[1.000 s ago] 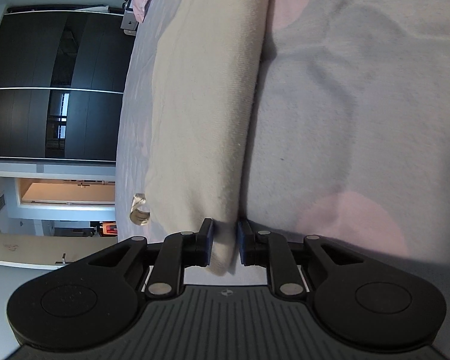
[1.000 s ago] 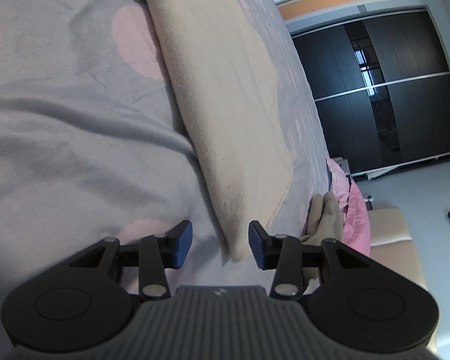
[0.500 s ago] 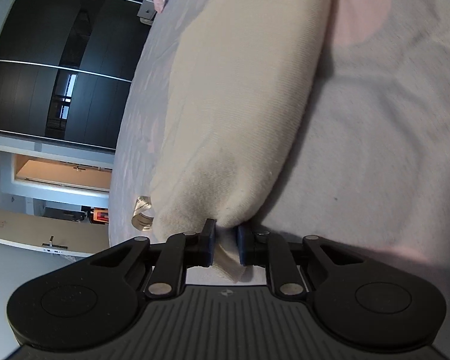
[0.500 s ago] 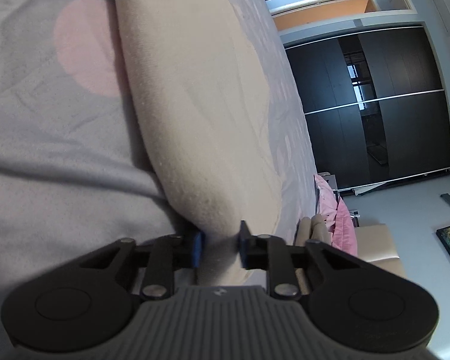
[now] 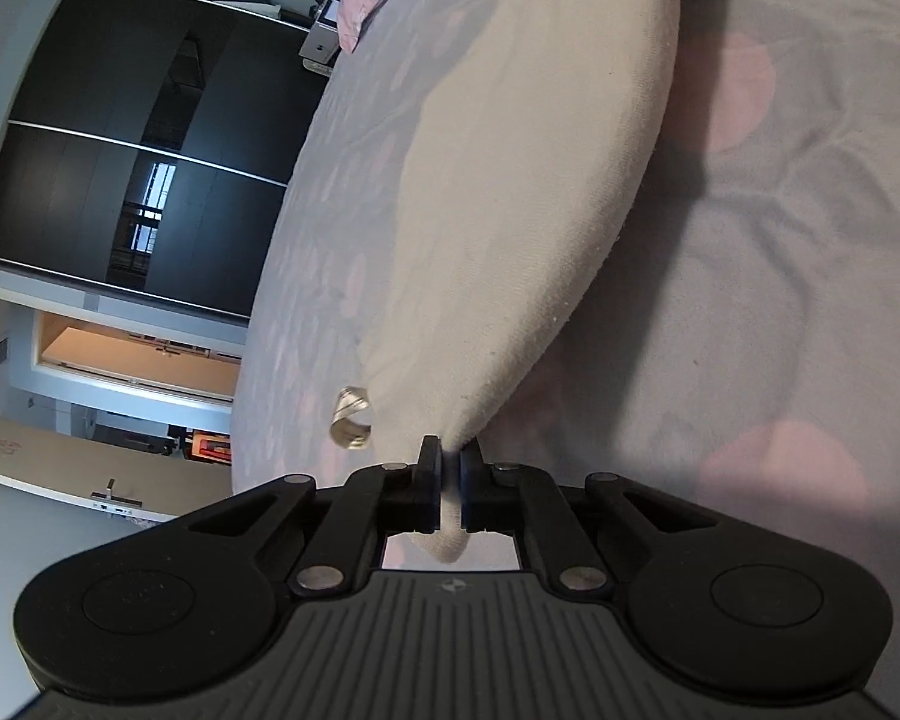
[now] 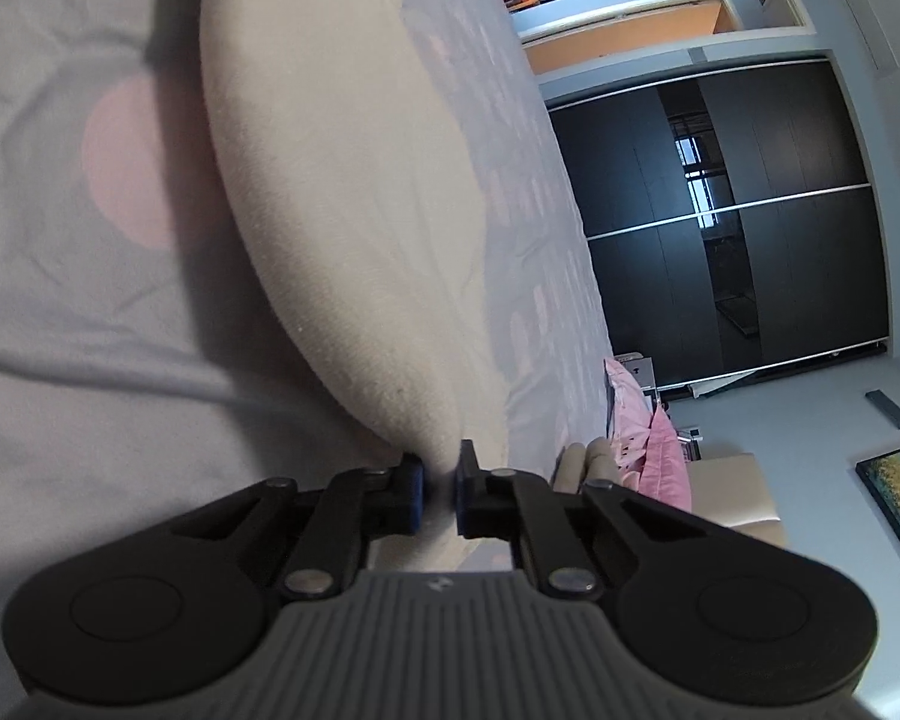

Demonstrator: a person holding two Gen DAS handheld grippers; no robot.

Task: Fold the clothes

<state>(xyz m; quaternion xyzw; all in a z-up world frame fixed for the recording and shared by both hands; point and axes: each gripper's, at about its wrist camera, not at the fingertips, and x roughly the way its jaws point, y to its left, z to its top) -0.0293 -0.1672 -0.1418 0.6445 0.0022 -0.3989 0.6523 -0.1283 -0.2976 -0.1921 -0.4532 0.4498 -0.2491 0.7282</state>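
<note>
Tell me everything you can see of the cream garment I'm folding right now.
The cream garment looks like soft, slightly fuzzy knit, plain and unpatterned. It stretches as a long folded band across the grey bedspread with pink dots, its edge raised enough to cast a shadow. Each end tapers to a pinched corner: the left hand-held gripper is shut on one, a tip poking behind the pads; the right hand-held gripper is shut on the other. A small label curls near the left corner.
</note>
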